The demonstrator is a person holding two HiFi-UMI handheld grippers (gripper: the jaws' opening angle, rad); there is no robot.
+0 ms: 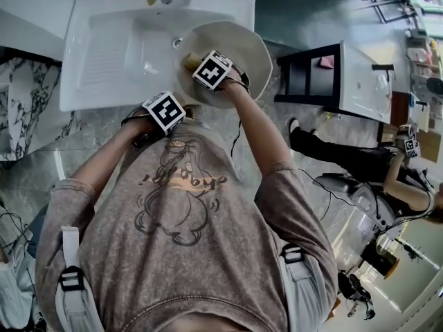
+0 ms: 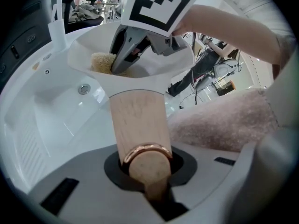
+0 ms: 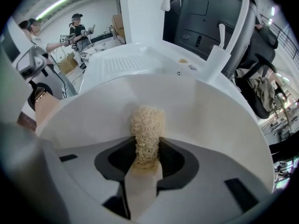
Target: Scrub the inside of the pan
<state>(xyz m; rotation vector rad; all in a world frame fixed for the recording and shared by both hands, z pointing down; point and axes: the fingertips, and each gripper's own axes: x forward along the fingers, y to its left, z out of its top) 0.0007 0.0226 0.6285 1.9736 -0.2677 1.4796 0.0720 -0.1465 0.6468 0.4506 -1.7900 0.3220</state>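
A white pan (image 1: 246,47) is held tilted over the sink (image 1: 104,54). Its wooden handle (image 2: 138,125) with a copper end ring runs into my left gripper (image 2: 148,171), which is shut on it. My right gripper (image 3: 145,158) is inside the pan (image 3: 210,111), shut on a tan loofah scrubber (image 3: 146,132) that rests against the pan's inner wall. In the head view the right gripper (image 1: 208,70) sits over the pan's bowl and the left gripper (image 1: 164,113) is nearer my body. The left gripper view shows the scrubber (image 2: 103,62) and the right gripper (image 2: 135,48) in the pan (image 2: 88,50).
The white sink has a drain (image 2: 84,89), a ribbed drainboard (image 1: 100,57) on its left and a tap (image 3: 229,36) at the back. A marble counter (image 1: 41,158) lies around it. A black and white cabinet (image 1: 332,81) stands to the right, with another person (image 1: 387,171) beyond.
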